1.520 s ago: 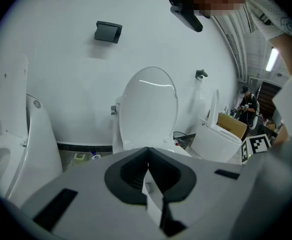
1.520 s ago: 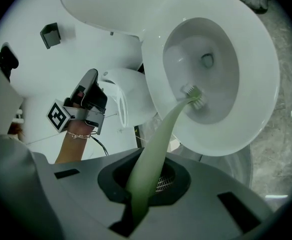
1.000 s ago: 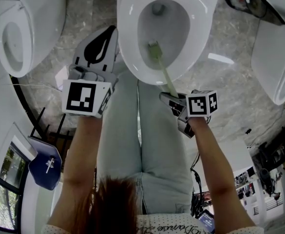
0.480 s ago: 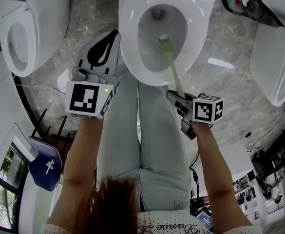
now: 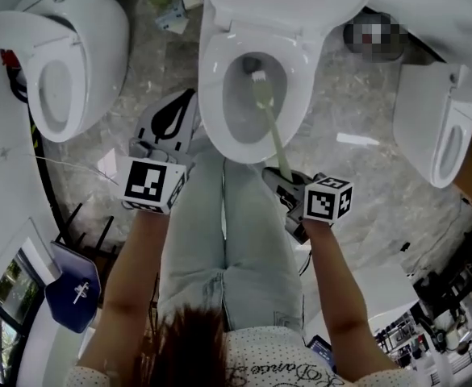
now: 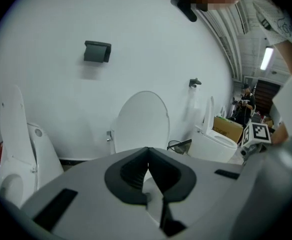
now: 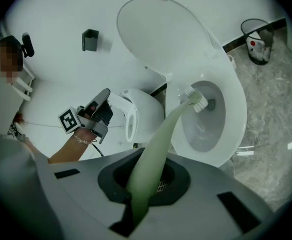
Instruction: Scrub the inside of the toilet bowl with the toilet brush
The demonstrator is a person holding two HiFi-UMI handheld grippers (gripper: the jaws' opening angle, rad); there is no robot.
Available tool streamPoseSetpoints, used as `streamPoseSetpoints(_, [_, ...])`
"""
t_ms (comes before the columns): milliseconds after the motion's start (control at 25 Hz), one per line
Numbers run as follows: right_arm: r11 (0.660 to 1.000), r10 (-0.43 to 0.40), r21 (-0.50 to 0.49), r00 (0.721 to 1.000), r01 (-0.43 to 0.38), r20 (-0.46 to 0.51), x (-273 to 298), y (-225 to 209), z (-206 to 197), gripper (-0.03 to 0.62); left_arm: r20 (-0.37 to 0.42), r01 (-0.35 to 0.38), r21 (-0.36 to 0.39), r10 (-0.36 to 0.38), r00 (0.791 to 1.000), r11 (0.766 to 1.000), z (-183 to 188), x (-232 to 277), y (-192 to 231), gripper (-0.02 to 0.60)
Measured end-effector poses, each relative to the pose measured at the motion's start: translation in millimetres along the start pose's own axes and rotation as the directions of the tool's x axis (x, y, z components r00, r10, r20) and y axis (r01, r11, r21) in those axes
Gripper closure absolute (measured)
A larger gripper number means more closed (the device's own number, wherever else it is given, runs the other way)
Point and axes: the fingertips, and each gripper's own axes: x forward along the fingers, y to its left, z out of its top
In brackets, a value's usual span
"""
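Over the middle toilet bowl (image 5: pixel 213 111), my right claw (image 5: pixel 282 182) is clamped on the end of the pale green brush (image 5: pixel 273 135). That grip lets the long handle slant across the bowl's near rim and puts the white bristle head inside the bowl, just beside the drain hole (image 7: pixel 211 104). I judge it gives reach without leaning in. I cannot tell whether the bristles touch the porcelain. My left claw (image 5: pixel 189 99), jaws together on nothing, hangs beside the bowl's left rim, clear of the brush.
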Motion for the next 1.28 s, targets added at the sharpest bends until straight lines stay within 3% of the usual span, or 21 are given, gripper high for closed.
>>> streamPoseSetpoints(160, [0.998,0.029,-0.063,0.999,-0.026,0.034,-18,32,14,0.577,0.010,0.006,0.047,-0.006,1.000,0.999,28,-14,-8,0.577])
streamPoseSetpoints(440, [0.983,0.080,-0.175,0.989,-0.058,0.122,-54,89,48,0.576,0.084,-0.031,0.014,0.030,0.996,0.999,91,-32,-10,0.577])
streamPoseSetpoints(720, [0.954,0.142,-0.290,0.970,-0.081,0.198,-87,141,85,0.576,0.161,-0.023,0.089,0.009,0.987,0.996,153,-44,-22,0.577])
streamPoseSetpoints(1120, [0.875,0.232,-0.482,0.915,-0.048,0.330,-135,222,136,0.576,0.223,-0.058,0.078,0.039,0.974,0.995,192,-80,-28,0.577])
streamPoseSetpoints(1280, [0.830,0.258,-0.558,0.883,0.006,0.393,-155,251,161,0.576,0.259,-0.057,0.087,0.033,0.965,0.995,210,-93,-30,0.577])
